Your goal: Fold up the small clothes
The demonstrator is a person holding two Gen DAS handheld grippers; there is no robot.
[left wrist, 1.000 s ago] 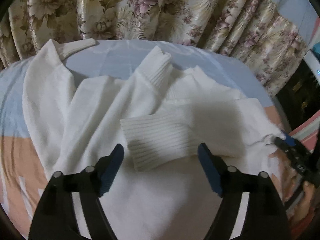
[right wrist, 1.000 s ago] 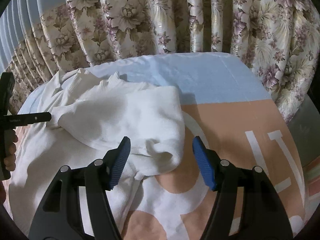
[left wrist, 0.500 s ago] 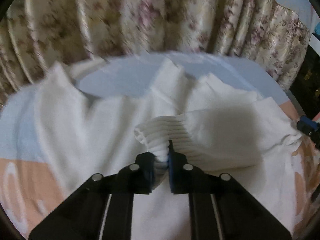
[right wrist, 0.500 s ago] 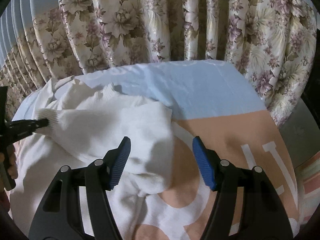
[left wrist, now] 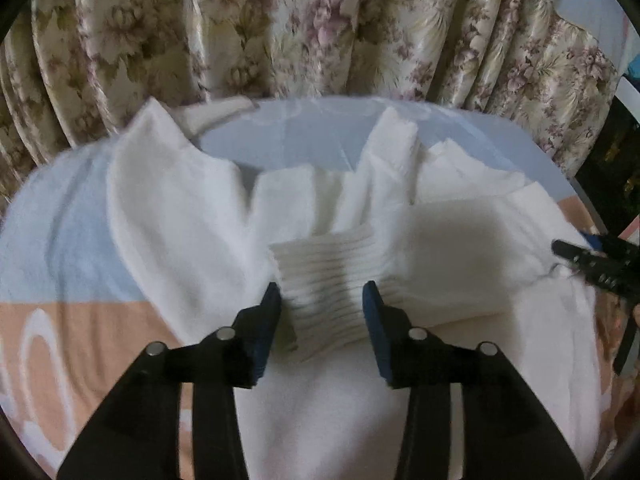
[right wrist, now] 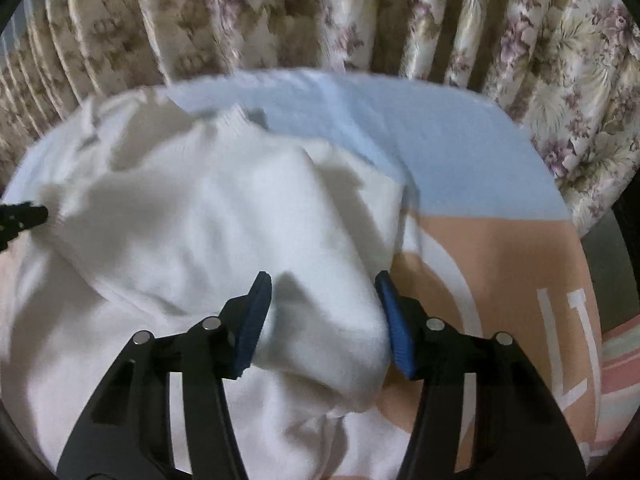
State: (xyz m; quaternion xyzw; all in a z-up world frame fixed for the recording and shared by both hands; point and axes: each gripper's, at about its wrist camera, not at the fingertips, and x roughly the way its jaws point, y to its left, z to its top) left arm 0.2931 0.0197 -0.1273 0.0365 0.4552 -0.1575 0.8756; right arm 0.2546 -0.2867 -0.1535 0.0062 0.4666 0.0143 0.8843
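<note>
A white knit sweater (left wrist: 180,208) lies spread on the bed, its sleeves folded in across the body. The ribbed cuff (left wrist: 328,280) of one sleeve lies between the pads of my left gripper (left wrist: 322,300). Those jaws are opening and the pads stand slightly off the cuff. In the right wrist view the sweater (right wrist: 200,220) bulges in a thick fold between the pads of my right gripper (right wrist: 322,296). Its jaws are closing around the fold without visibly squeezing it. The right gripper's tip (left wrist: 592,268) shows at the sweater's right edge, and the left gripper's tip (right wrist: 20,216) at the far left.
The bed sheet (right wrist: 460,168) is pale blue at the back and peach with white letters in front. Floral curtains (left wrist: 320,32) hang close behind the bed. A dark gap (right wrist: 616,248) drops off past the bed's right edge.
The left gripper pinched the cuff half a second ago and has now let it go, jaws apart. The right gripper slid left over the sweater's fold and its jaws narrowed.
</note>
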